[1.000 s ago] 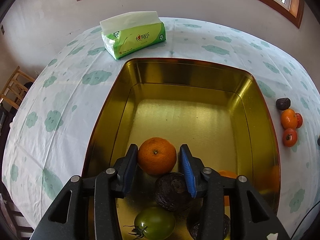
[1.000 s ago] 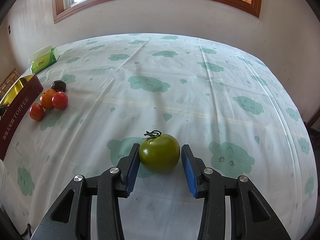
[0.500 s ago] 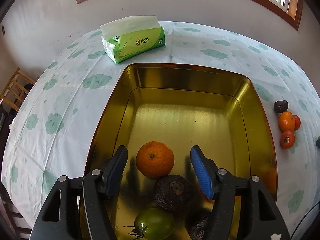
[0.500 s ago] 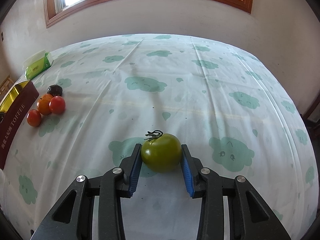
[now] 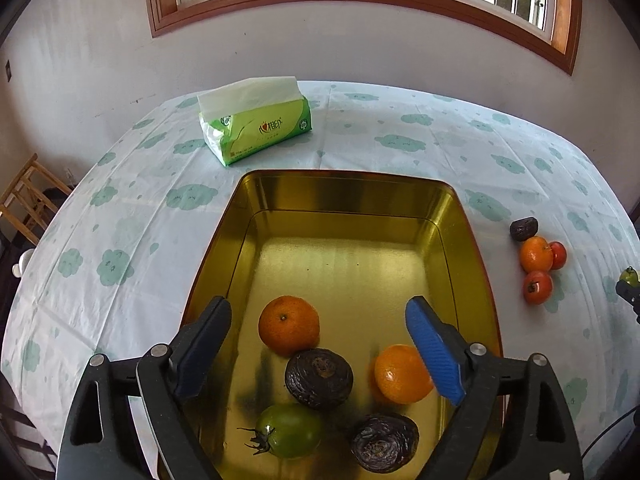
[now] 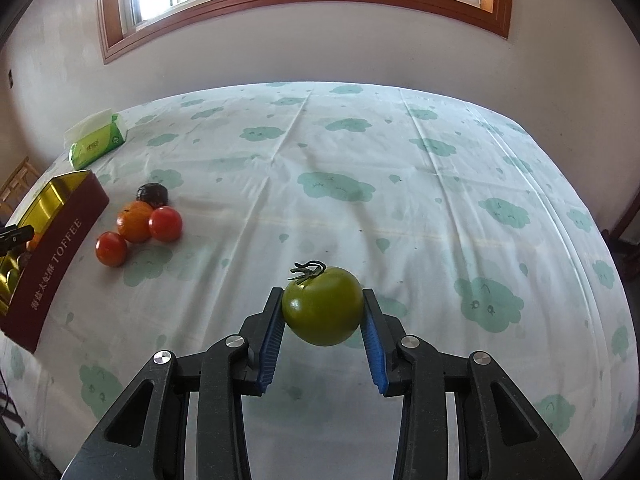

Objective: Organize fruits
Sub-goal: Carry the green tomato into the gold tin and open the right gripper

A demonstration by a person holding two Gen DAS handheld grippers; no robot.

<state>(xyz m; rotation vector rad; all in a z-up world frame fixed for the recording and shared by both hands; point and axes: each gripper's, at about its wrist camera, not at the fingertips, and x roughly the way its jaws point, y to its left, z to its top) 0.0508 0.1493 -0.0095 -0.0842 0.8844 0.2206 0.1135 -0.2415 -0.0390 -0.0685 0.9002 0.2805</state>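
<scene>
A gold tin [image 5: 360,200] holds two oranges [image 5: 289,330], [image 5: 401,374], two dark wrinkled fruits [image 5: 319,377], [image 5: 384,442] and a green tomato [image 5: 289,430]. My left gripper [image 5: 318,350] hangs open and empty above them. My right gripper [image 6: 322,318] is shut on a green tomato [image 6: 323,305] and holds it above the tablecloth. To the right of the tin lie a dark fruit [image 6: 152,195], an orange [image 6: 135,221] and two red tomatoes [image 6: 165,223], [image 6: 111,249]; this cluster also shows in the left wrist view [image 5: 536,254].
The tin's maroon side [image 6: 56,256] reads TOFFEE at the left in the right wrist view. A green tissue pack [image 5: 256,120] lies beyond the tin. A wooden chair [image 5: 28,200] stands past the table's left edge. The wall and window are behind the table.
My left gripper let go of the orange, opened wide and drew back and up from the tin. My right gripper closed on the green tomato and lifted it off the cloth.
</scene>
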